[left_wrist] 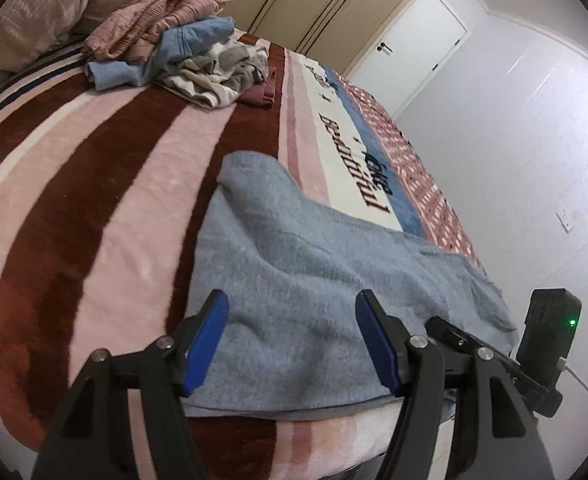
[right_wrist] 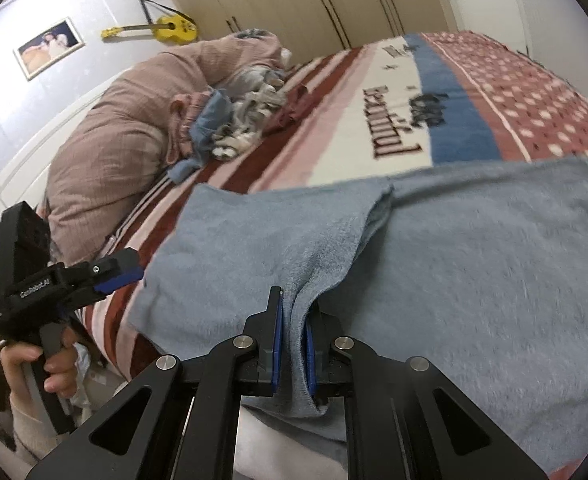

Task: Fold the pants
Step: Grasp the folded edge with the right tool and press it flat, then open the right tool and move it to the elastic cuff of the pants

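Grey fleece pants (right_wrist: 454, 264) near the bed's (left_wrist: 94, 184) edge: soft, limp, probably light. Right gripper (right_wrist: 294, 344) pinches a hem fold; left gripper (left_wrist: 290, 344) spread, empty.

One pants (right_wrist: 434, 240) — two grippers (right_wrist: 294, 336).

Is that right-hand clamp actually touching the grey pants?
Touching. In the right wrist view, the right gripper has its blue pads closed on a pinched ridge of the grey pants.

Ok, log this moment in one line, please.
stage: grasping | right gripper: shut on grey pants | left gripper: open above pants edge | pants on bed blanket
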The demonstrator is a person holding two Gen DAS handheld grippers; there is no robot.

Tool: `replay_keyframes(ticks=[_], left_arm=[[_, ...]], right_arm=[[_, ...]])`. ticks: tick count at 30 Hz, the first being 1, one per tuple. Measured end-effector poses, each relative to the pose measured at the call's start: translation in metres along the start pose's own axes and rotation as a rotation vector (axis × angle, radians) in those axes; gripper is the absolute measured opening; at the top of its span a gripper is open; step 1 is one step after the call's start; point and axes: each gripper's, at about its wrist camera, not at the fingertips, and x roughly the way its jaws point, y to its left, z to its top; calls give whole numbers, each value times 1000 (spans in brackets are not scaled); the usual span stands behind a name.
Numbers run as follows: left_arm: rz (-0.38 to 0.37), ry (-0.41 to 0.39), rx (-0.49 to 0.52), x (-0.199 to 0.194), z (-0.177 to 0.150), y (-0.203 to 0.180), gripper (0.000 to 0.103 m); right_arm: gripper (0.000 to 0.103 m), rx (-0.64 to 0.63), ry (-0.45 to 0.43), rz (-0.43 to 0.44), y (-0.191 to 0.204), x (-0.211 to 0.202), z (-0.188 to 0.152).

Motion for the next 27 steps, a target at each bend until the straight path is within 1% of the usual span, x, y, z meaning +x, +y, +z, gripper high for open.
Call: replay_keyframes(ticks=[5, 12, 14, 18, 19, 24, 26, 27], left_arm=[[12, 24, 12, 5, -4, -4, 62], [10, 28, 30, 9, -1, -15, 62], [14, 38, 33, 13, -1, -20, 62], [20, 53, 40, 19, -4, -26, 62], [20, 56, 43, 19, -4, -28, 62], [26, 64, 63, 21, -5, -36, 62], [30, 64, 69, 23, -3, -37, 62], [35, 63, 67, 23, -3, -38, 62]], right_arm=[[4, -17, -24, -6, 0, -4, 0], [4, -23, -64, -42, -12, -20, 17], [4, -24, -47, -53, -18, -20, 17], [5, 8, 11, -61, -30, -13, 6], [5, 14, 12, -65, -33, -13, 3], [3, 52, -55, -101, -49, -34, 2], [3, 63, -57, -107, -56, -38, 4], [6, 74, -42, -94, -59, -38, 4]])
